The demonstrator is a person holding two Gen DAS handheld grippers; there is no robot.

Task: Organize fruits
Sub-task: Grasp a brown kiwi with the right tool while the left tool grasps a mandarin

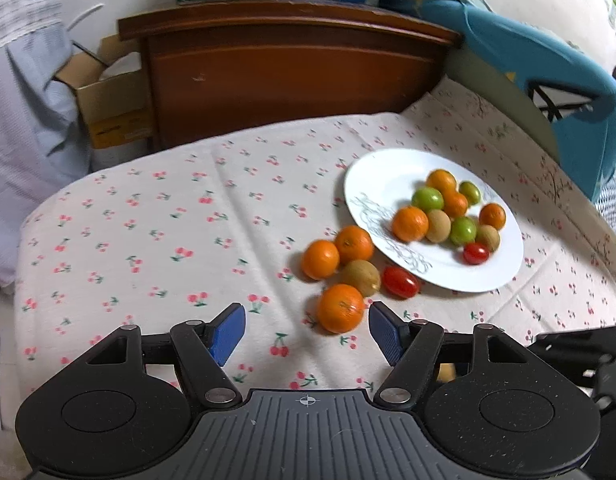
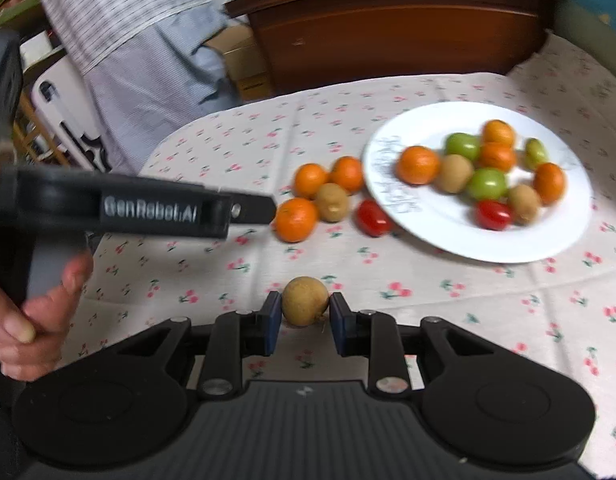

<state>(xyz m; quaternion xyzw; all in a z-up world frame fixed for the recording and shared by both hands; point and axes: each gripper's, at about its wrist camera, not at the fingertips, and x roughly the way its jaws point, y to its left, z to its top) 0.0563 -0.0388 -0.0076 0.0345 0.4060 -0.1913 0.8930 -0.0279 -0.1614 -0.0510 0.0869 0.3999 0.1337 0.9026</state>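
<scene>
My right gripper is shut on a small brown round fruit, its blue pads against both sides, low over the cherry-print cloth. My left gripper is open, and an orange lies on the cloth just ahead, between its blue fingertips but untouched. Behind that orange lie two more oranges, a brown fruit and a red cherry tomato. To the right, a white plate holds several oranges, green tomatoes, brown fruits and one red tomato.
A wooden headboard stands behind the table. A blue plastic chair is at the back right, and a cardboard box at the back left. A person's hand grips the left tool's handle beside striped fabric.
</scene>
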